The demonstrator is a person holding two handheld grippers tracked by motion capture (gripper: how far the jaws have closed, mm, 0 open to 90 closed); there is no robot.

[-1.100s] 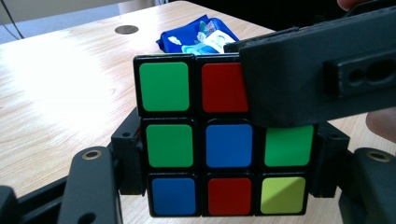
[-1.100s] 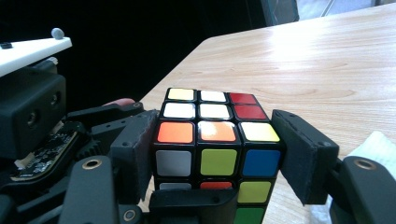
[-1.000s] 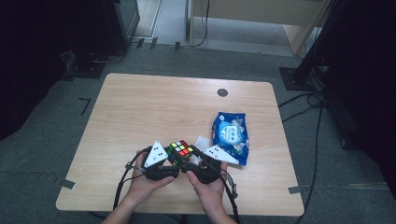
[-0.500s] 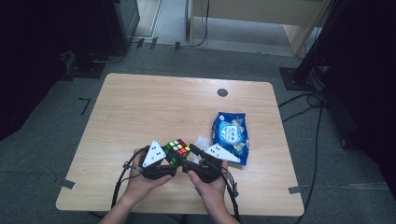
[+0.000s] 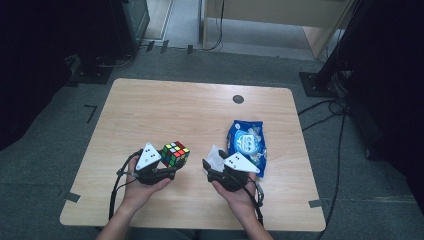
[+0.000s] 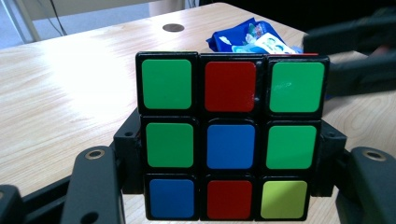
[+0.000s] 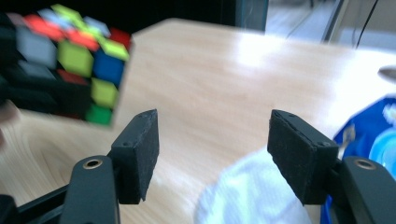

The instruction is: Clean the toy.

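A scrambled colour cube is held just above the wooden table, near its front. My left gripper is shut on it. In the left gripper view the cube faces the camera with green, red and blue squares, and the black jaws press on its two sides. My right gripper hangs a short way to the cube's right. Its pads stand open with nothing between them, over a white wipe. From there the cube appears blurred at the upper left.
A blue snack packet lies right of the right gripper, with the white wipe at its near left corner. A round dark grommet sits in the far part of the table. Cables trail on the floor at the right.
The hands have drawn apart. The left gripper has carried the cube to the left, and the right gripper has shifted right, away from the cube.
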